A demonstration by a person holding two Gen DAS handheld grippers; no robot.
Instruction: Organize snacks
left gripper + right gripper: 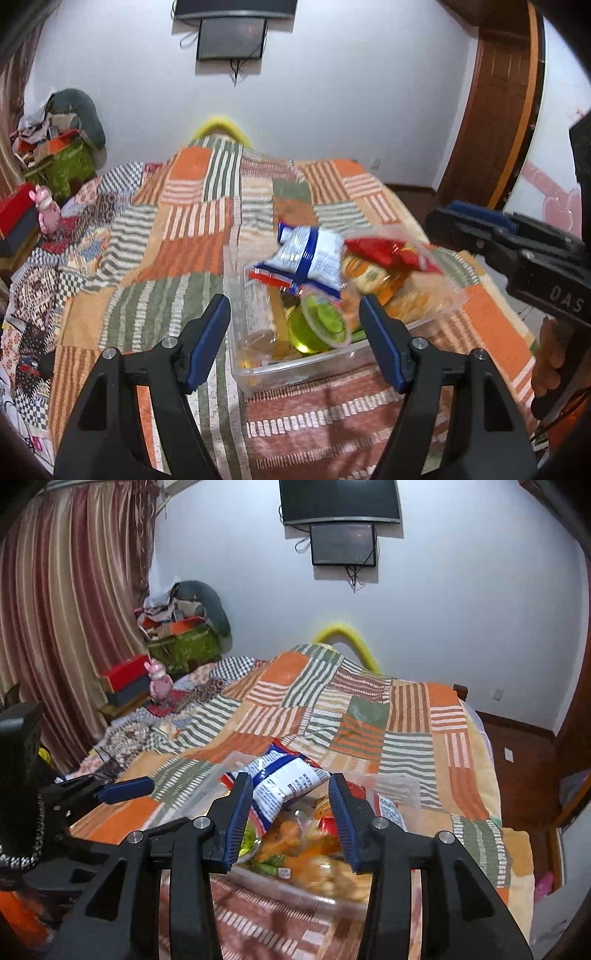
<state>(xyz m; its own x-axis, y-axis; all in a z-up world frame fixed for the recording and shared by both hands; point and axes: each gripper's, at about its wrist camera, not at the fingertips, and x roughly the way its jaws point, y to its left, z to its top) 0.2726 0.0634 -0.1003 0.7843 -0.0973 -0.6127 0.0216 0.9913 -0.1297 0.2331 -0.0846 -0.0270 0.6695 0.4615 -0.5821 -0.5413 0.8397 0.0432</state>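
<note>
A clear plastic bin [258,373] sits on the patchwork bedspread, full of snacks: a white and blue packet [314,258], a red wrapper [388,251], an orange bag [373,277], and a green-lidded cup [325,321]. My left gripper [295,332] is open and empty just above the bin's near side. My right gripper [291,808] is open and empty above the same bin [314,897], over the white and blue packet [284,782]. Each gripper shows in the other's view, the right one [461,225] beside the bin, the left one [122,788] to its left.
The patchwork bedspread [177,236] covers the bed. A cluttered side area with a red box [125,675], a pink toy [160,681] and a green bag [184,646] stands at the left. A striped curtain [66,609] hangs left. A wooden door [495,110] is right.
</note>
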